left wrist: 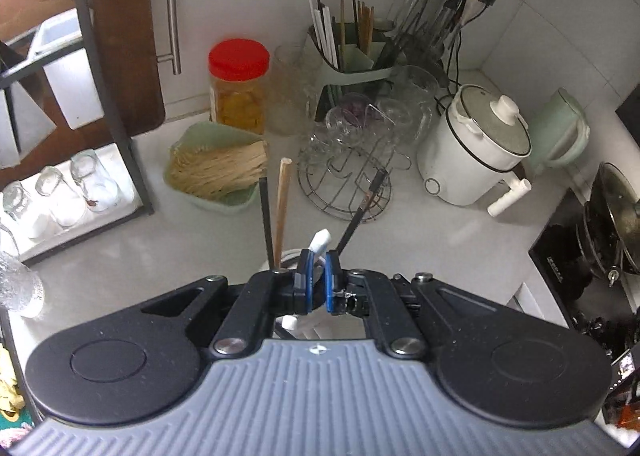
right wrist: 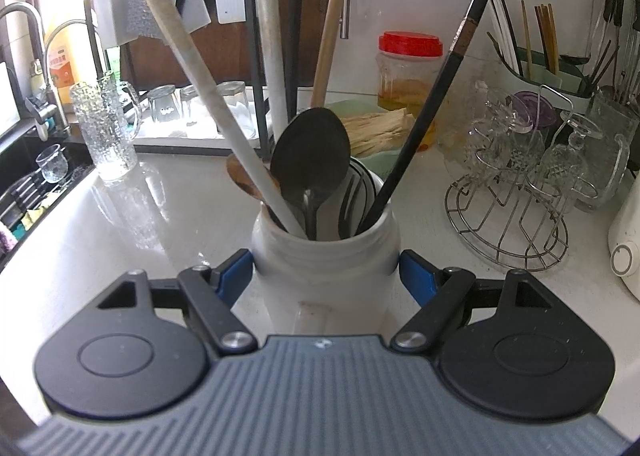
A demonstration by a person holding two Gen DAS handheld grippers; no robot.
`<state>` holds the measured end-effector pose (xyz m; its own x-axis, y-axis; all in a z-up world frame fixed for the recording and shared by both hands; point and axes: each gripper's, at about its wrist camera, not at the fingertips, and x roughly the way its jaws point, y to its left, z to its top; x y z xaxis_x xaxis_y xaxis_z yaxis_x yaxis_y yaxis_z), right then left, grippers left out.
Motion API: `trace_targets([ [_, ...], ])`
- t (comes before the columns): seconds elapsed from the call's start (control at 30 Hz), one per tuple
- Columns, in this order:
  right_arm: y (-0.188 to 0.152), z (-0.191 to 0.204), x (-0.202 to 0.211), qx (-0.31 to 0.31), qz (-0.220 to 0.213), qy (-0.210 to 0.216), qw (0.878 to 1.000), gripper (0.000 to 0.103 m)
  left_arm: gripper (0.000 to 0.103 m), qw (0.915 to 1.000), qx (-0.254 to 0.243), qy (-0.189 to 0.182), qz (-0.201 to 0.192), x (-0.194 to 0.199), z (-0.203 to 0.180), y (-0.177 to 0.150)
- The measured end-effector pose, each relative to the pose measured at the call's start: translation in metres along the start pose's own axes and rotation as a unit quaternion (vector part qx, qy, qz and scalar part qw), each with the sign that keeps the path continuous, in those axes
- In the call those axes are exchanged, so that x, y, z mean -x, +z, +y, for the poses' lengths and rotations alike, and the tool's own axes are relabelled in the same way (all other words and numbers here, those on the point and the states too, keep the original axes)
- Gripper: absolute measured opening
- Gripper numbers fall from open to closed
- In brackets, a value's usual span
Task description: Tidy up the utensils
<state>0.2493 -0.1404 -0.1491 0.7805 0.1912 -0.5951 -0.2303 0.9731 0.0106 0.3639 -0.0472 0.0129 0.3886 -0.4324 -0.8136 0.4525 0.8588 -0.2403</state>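
Observation:
A white jar (right wrist: pixel 326 268) stands on the counter holding a dark spoon (right wrist: pixel 310 160), a long white stick (right wrist: pixel 192 60), a wooden handle (right wrist: pixel 330 28), black chopsticks (right wrist: pixel 436 96) and forks. My right gripper (right wrist: pixel 326 270) is shut on the jar, with a blue pad pressed against each side. Just above the jar hovers my left gripper (left wrist: pixel 319 258), pointing down; its jaws are shut with nothing between them. The white stick's tip (left wrist: pixel 322 240) shows just beyond its pads. A green utensil holder (left wrist: pixel 352 74) with several chopsticks stands at the back.
Beside the jar are a wire rack (left wrist: pixel 348 176) of glasses, a red-lidded jar (left wrist: pixel 239 84), a green dish of noodles (left wrist: pixel 216 168), a white cooker (left wrist: pixel 476 148) and a stove with a wok (left wrist: pixel 616 216). A black shelf (left wrist: pixel 116 128) with upturned glasses stands left, a sink (right wrist: pixel 36 176) beyond it.

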Motion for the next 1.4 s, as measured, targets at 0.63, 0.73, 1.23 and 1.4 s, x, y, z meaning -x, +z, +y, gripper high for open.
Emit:
trace_targets([
  [0.63,0.006,-0.001,0.005,-0.014,-0.009,-0.001,1.000,0.103,0.085,0.9962,-0.006,0.045,-0.074,0.024,0.013,-0.017],
  [0.73,0.009,-0.003,0.012,-0.020,-0.009,0.002,1.000,0.103,0.089,0.9938,0.001,0.062,-0.093,0.036,0.016,-0.022],
  [1.23,0.040,-0.034,0.126,-0.061,-0.080,0.020,0.995,0.103,0.098,0.9695,0.042,0.155,-0.186,0.112,-0.025,-0.068],
  [1.4,0.041,-0.046,0.175,-0.062,-0.106,0.003,0.992,0.103,0.098,0.9610,0.060,0.175,-0.206,0.133,-0.049,-0.099],
])
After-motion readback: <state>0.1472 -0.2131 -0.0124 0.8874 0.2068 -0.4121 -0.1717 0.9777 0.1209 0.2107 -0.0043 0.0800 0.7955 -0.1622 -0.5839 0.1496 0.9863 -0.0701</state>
